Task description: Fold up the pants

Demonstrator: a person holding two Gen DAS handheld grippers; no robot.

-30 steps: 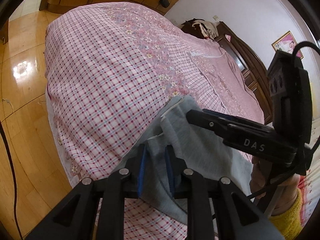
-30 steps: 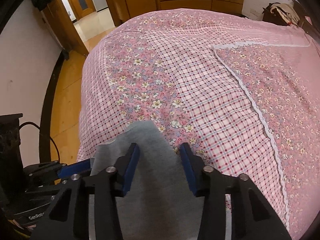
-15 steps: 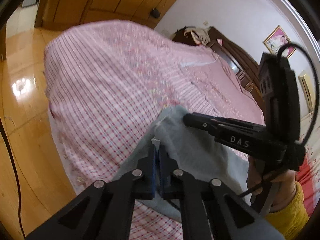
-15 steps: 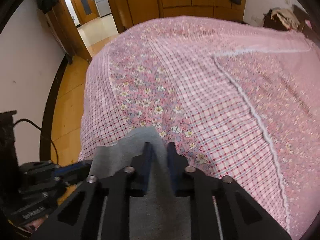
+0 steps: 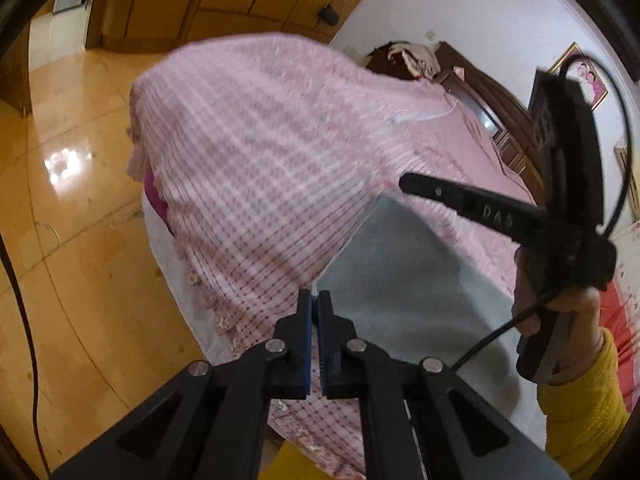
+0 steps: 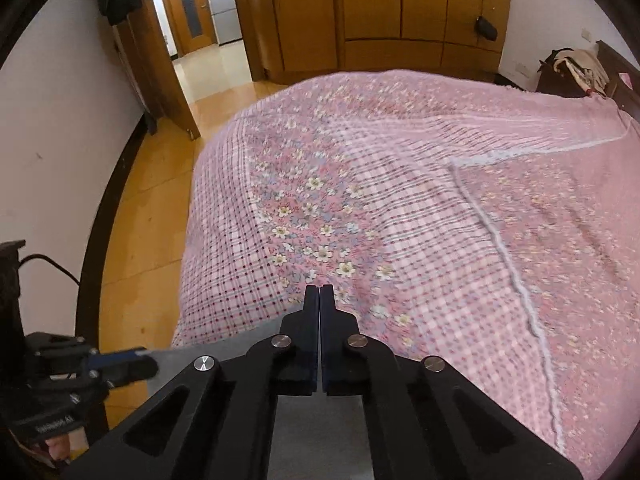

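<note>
The grey pants [image 5: 404, 280] hang off the bed as a taut sheet between my two grippers. My left gripper [image 5: 317, 296] is shut on one corner of the top edge, a sliver of cloth showing between its blue pads. My right gripper [image 5: 404, 182] grips the other corner, held by a hand in a yellow sleeve [image 5: 580, 412]. In the right wrist view the right gripper [image 6: 320, 290] is shut, and the pants [image 6: 224, 354] stretch leftwards to the left gripper [image 6: 136, 356].
A bed with a pink plaid and floral cover [image 6: 420, 200] fills the space beyond the pants. Wooden floor [image 5: 80, 248] lies to its left. A wardrobe [image 6: 380, 20], an open doorway [image 6: 200, 32] and a dark headboard [image 5: 504, 120] stand further off.
Both grippers closed on the pants' edge, then rose and drew back. The cloth, slack on the bed before, is now lifted and pulled taut between them.
</note>
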